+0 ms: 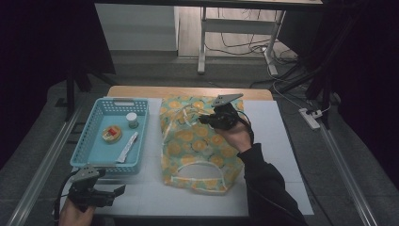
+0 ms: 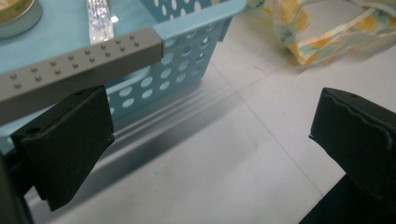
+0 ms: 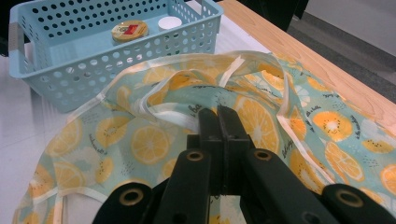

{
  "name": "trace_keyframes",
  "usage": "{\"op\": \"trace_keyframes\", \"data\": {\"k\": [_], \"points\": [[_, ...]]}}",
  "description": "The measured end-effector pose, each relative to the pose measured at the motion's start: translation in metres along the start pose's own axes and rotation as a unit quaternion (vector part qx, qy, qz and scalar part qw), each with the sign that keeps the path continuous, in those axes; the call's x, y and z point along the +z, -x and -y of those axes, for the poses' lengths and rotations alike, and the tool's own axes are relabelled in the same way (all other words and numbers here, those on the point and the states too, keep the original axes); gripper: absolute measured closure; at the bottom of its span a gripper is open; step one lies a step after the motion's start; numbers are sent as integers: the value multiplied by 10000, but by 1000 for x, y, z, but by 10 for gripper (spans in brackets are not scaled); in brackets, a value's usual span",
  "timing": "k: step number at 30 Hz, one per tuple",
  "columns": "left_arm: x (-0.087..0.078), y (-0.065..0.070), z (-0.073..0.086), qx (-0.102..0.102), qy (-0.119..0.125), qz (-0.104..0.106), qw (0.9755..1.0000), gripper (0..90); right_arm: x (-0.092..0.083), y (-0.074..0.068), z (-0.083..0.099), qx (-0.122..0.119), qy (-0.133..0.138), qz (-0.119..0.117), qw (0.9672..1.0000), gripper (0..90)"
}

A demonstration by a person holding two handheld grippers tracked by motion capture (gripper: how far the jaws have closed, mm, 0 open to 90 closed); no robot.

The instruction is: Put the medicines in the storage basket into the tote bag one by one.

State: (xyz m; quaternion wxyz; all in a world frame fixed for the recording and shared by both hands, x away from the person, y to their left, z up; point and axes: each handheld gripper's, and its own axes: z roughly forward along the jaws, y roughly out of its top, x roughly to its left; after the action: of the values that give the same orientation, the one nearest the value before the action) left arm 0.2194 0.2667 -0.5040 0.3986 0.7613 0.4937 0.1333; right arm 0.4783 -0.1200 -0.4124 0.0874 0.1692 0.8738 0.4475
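The right gripper (image 1: 203, 119) hangs over the far half of a soft printed bag (image 1: 197, 141), its two black jaws pressed flat together with no gap; whether a fold of the cloth is pinched between their tips cannot be told. In the right gripper view the bag (image 3: 154, 140) spreads just beyond and beneath the jaws: thin, crumpled fabric in pale green, patterned with orange citrus slices and edged in cream binding that loops into strap-like handles. Farther out past the jaw tips, to the left, stands a light blue plastic basket (image 3: 60, 74), rectangular, its walls pierced with rows of round holes. Inside it lie a flat round tin (image 3: 129, 31) with a yellow and red lid, a small white-capped jar (image 3: 169, 22), and, in the high view, a slim white sachet (image 1: 127, 147). The left gripper (image 1: 120, 189) rests at the near edge of the smooth white table (image 1: 277, 141), jaws spread wide on nothing, with the basket's near corner (image 2: 187, 56) just ahead of them.
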Motion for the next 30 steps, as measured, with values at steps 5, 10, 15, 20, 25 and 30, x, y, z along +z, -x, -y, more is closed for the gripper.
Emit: {"op": "trace_keyframes", "data": {"k": [5,10,15,20,25,30], "points": [[-4,-2,-4,21,47,54,10000,0,-1,2,1,25,23,16,10000,900],[-9,-4,-11,12,192,86,9998,0,-2,6,2,70,18,29,10000,900],[-7,-4,-17,55,136,-85,9999,0,0,7,3,117,-2,-13,9999,900],[-9,-6,-26,8,153,-20,9999,0,0,8,3,148,8,-45,9999,900],[-7,-10,-36,33,135,69,9999,0,-2,8,2,186,55,-57,9998,900],[-4,-15,-48,47,174,82,9998,0,-1,8,2,197,40,-74,9998,900]]}}
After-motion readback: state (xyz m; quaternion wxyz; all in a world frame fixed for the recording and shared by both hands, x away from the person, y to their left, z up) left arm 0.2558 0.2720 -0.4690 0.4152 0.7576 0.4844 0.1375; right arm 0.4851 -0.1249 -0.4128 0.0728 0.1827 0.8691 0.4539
